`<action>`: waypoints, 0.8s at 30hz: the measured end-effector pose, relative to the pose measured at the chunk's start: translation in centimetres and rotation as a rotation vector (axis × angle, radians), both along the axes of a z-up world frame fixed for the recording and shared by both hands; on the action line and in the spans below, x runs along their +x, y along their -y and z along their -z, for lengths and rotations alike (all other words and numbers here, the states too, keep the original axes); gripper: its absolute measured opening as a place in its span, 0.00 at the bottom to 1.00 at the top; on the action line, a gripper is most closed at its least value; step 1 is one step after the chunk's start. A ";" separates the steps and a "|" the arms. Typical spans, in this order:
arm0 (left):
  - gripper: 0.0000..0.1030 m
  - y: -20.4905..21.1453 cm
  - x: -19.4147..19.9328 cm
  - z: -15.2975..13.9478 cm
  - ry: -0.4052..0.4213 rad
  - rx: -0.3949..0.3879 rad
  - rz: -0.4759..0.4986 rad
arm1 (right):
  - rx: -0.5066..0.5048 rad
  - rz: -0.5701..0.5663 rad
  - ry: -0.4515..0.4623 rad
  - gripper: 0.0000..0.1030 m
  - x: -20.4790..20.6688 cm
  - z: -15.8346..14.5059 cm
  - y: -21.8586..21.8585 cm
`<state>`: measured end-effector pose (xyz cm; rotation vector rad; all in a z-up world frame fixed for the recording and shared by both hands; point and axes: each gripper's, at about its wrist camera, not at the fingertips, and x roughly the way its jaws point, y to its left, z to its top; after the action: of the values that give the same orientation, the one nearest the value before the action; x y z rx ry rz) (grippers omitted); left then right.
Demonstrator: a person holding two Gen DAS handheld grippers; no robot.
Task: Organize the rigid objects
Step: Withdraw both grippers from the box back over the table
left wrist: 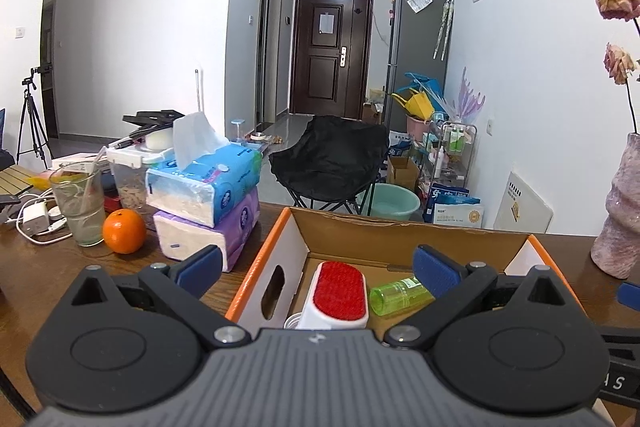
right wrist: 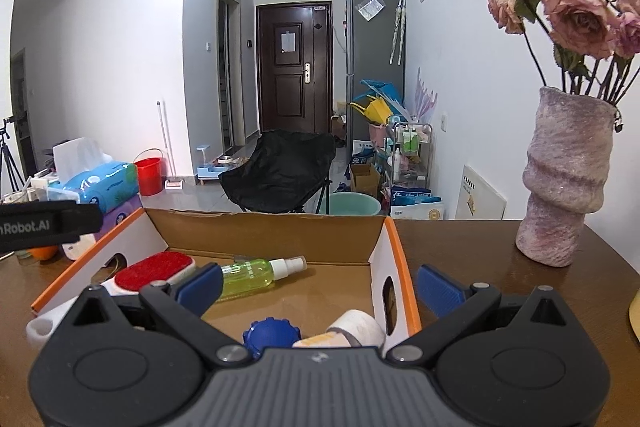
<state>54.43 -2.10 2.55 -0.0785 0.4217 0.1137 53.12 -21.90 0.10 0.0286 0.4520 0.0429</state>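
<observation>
Over the cardboard box (right wrist: 276, 227) both your grippers gape empty; right gripper (right wrist: 318, 285) straddles its wall and could snag it.

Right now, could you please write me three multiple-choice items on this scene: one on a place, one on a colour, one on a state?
1. Where is the spray bottle?
A. in the box
B. beside the vase
C. on the tissue packs

2. What colour is the brush pad?
A. blue
B. red
C. green

3. How do both grippers, left gripper and right gripper, stand?
A. shut on the bottle
B. shut, empty
C. open, empty

Answers: 1 A, it lies on the box floor; 2 B, the pad shows red in both views; 3 C, fingers spread wide, holding nothing.
</observation>
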 end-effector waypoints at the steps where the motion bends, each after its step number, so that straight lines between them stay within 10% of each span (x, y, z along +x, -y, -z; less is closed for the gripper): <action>1: 1.00 -0.1 -0.3 0.0 0.001 0.001 0.000 | -0.001 0.001 0.003 1.00 -0.4 -0.1 0.0; 24: 1.00 -1.1 -8.2 -0.4 0.002 -0.005 -0.006 | -0.004 0.017 0.018 1.00 -8.5 -1.0 1.6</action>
<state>46.26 -0.98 2.98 -0.0848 0.4197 0.1188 44.59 -23.47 1.09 0.0282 0.4341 0.0257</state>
